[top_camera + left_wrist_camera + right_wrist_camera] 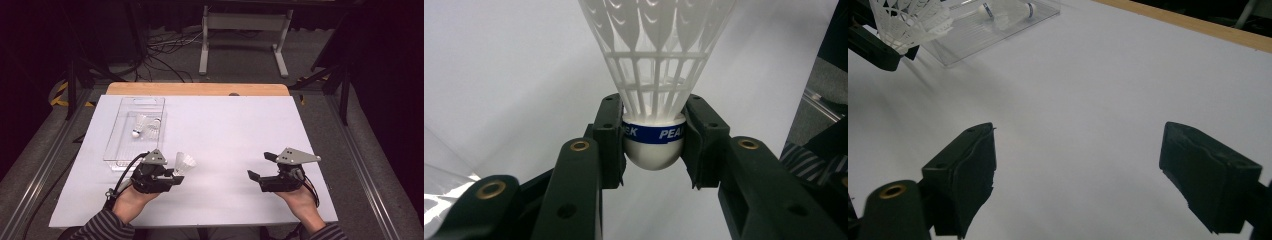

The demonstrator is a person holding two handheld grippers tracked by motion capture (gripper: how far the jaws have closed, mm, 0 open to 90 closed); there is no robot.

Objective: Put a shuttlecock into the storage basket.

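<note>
The left gripper (pixel 172 176) is clamping a white shuttlecock (pixel 184 163) by its rounded cork base, the fingers (pixel 608 131) pressing on either side of the blue band, skirt pointing up and away over the white surface (pixel 230 135); the shuttlecock is hanging just right of the clear tray (pixel 131 150), where two more shuttlecocks (pixel 142 126) are lying; judging by this, the carrying step is in hand, either into the tray or out of it; I cannot tell which. The right gripper (pixel 260 167) is idling wide open above bare surface, holding nothing; the next move is likely calling for a steady swing toward the tray or a set-down spot, keeping the skirt uncrushed. The band's lettering is being cut off by the fingers; the tray's clear walls are hard to trace; the shuttlecocks inside are blurring together.
</note>
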